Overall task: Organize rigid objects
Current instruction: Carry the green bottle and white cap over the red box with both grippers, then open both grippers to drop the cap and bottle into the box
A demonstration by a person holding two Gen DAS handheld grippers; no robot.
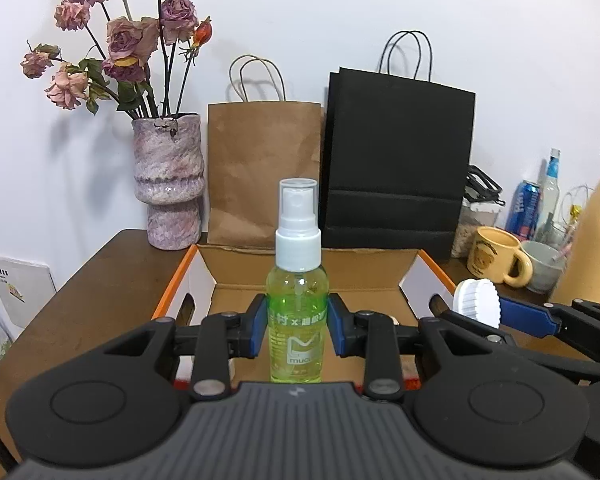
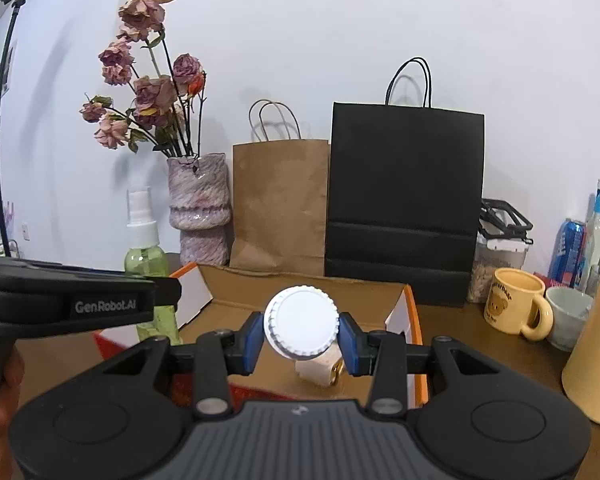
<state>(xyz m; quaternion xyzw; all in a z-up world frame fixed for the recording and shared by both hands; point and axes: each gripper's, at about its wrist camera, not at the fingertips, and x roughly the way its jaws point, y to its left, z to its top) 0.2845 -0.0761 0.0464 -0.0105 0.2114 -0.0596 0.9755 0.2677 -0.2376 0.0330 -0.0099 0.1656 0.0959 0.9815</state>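
Up front in the left wrist view, the left gripper (image 1: 298,330) pinches an upright green spray bottle (image 1: 297,312) above the open cardboard box (image 1: 308,268). Right wrist view: the right gripper (image 2: 302,342) clamps a tilted white-capped bottle (image 2: 302,322) over the box's near edge.

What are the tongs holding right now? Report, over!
Left tongs shut on green spray bottle, upright. Right tongs shut on white-capped bottle, cap toward camera. Both over open cardboard box. Nothing in the way.
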